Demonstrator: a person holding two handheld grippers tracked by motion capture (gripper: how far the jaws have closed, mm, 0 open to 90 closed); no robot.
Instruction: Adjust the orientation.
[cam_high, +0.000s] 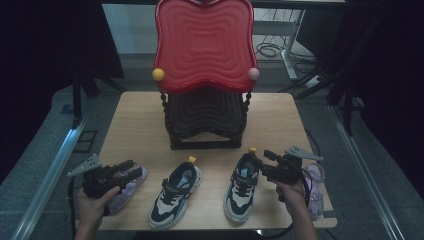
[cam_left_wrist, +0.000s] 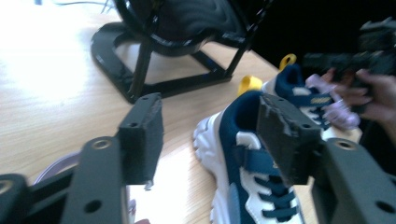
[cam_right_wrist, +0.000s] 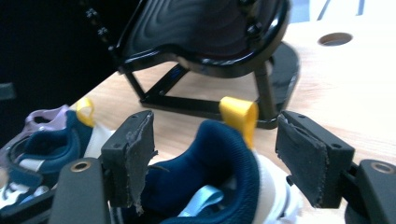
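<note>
Currently: left tool (cam_high: 131, 168) open wide, empty, over a lilac shoe (cam_high: 131, 186). Right tool (cam_high: 262, 161) open, jaws straddling the heel of the right sneaker (cam_high: 242, 186), not gripping.

navy-white sneakers (cam_high: 176, 194) | red ripple-patterned tray (cam_high: 204, 42) | seemingly lilac shoe (cam_high: 127, 187)

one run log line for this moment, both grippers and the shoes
left gripper: open, over lilac shoe | right gripper: open, astride heel of navy-and-white sneaker, not gripping | second navy-and-white sneaker: untouched on wooden table
</note>
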